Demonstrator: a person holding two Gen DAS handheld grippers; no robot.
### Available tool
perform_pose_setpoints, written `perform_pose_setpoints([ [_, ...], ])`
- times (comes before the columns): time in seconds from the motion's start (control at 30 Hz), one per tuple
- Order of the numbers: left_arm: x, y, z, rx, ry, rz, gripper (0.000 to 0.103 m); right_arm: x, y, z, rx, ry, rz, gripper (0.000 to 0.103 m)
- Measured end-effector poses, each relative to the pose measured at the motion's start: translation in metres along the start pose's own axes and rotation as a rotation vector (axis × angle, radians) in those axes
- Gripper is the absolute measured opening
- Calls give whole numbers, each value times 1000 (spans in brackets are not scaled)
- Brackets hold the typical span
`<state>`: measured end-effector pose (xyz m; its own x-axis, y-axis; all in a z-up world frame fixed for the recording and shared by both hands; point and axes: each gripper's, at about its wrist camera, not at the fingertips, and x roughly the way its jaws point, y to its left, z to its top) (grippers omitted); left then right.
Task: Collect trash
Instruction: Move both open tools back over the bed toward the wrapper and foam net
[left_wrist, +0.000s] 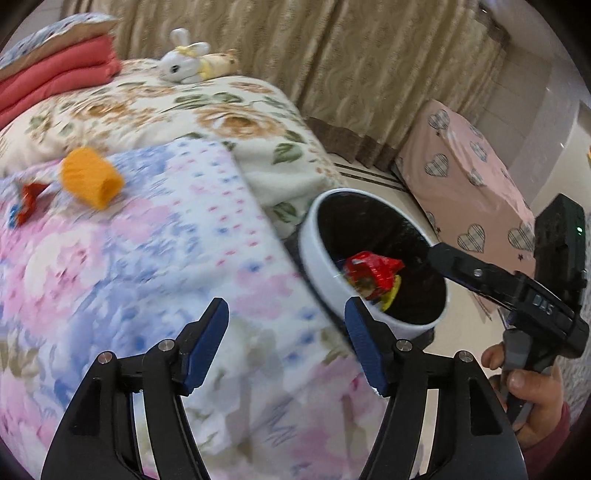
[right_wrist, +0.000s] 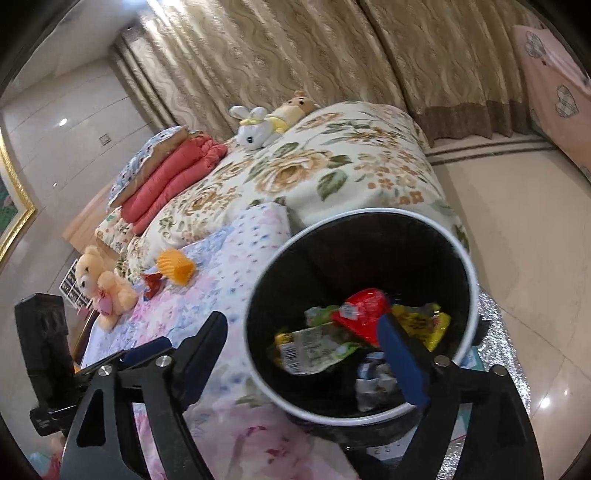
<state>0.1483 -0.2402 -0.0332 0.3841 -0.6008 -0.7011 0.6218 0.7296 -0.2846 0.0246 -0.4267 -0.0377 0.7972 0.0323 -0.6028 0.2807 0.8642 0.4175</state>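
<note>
So the bed (right_wrist: 332, 177) has a floral blanket, a pastel quilt (left_wrist: 155, 266) over it, an orange cup (left_wrist: 90, 176) on its side beside a red wrapper (left_wrist: 29, 197), folded red bedding (right_wrist: 173, 177), plush toys (bunny (right_wrist: 255, 127), teddy (right_wrist: 101, 286)) and the bin (right_wrist: 354, 408) stands on the floor (right_wrist: 517, 240) alongside

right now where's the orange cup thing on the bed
The orange cup lies on its side on the pastel floral quilt, at the left of the left wrist view, just right of a red wrapper and well left of the trash bin.
</note>
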Motion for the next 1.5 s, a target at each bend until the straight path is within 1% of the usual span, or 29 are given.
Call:
perform_pose_setpoints([
  [0.3,-24,59,-23,-101,-17,89,68,17,53,-13,-83,11,65,87],
  [0.47,-40,97,-34,-169,-32,146,69,35,82,-19,-120,44,104,88],
  [0.67,-55,131,-44,-226,-46,205,70,57,111,-31,-152,90,144,88],
  [0.97,-69,156,-51,-254,-65,271,71,79,137,-41,-186,127,169,89],
  [1.23,-72,175,-45,-274,-68,308,73,100,152,-45,-204,158,188,89],
  [1.5,-68,191,-35,-285,-65,332,74,125,163,-40,-241,176,189,89],
])
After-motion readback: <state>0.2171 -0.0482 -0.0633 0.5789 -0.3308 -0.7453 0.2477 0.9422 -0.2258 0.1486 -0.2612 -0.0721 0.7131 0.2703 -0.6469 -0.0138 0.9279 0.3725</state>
